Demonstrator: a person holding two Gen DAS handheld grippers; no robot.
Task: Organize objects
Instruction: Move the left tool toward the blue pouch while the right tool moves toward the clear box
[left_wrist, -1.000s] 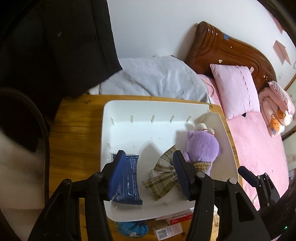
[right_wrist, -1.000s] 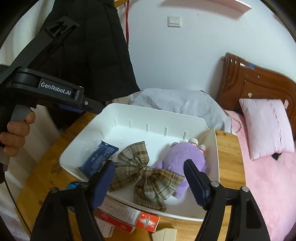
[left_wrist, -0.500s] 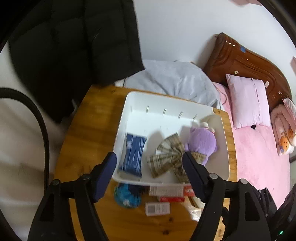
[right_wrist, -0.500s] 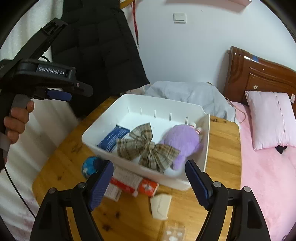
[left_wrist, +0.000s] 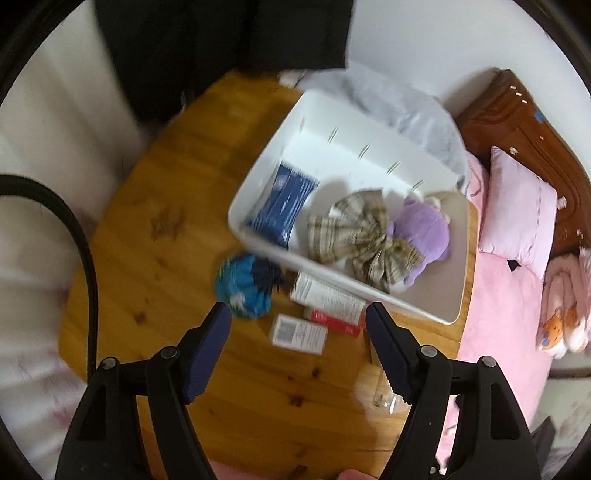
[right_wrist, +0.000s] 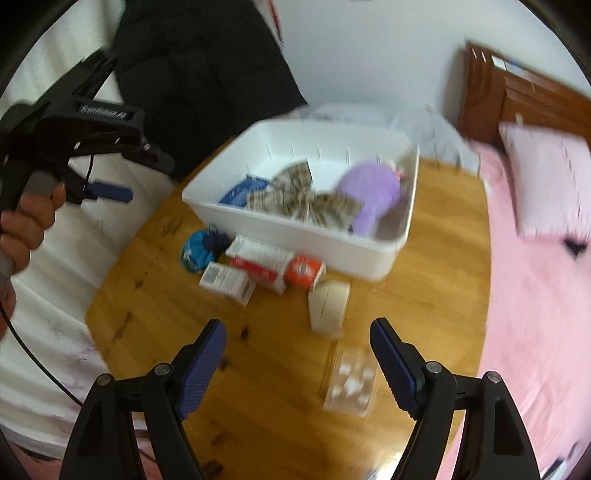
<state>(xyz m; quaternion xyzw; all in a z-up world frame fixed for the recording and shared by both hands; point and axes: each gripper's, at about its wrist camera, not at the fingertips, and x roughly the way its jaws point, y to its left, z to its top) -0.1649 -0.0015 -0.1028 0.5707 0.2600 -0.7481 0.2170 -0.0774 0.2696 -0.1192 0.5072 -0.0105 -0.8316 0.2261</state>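
A white bin (left_wrist: 255, 242) on the round wooden table holds a blue packet (left_wrist: 286, 203), a plaid bow (left_wrist: 354, 232) and a purple plush (left_wrist: 421, 229). In front of the bin lie a blue-green pouch (left_wrist: 242, 286), a red-and-white box (left_wrist: 328, 301) and a small white box (left_wrist: 299, 334). My left gripper (left_wrist: 297, 314) hangs open and empty above these loose items. My right gripper (right_wrist: 297, 328) is open too, over bare wood, with a cream folded piece (right_wrist: 328, 302) and a clear plastic blister (right_wrist: 349, 380) just ahead of it.
A black coat (right_wrist: 199, 74) hangs behind the table. A grey cloth (left_wrist: 402, 107) lies behind the bin. The pink bed (right_wrist: 535, 295) with its pillow (left_wrist: 517, 206) borders the table's right edge. A hand (right_wrist: 29, 221) holds the left gripper's handle at the left.
The left gripper let go of the blue packet in the bin and opened. Both grippers drew back from the bin toward the near side of the table; the left view rolled.
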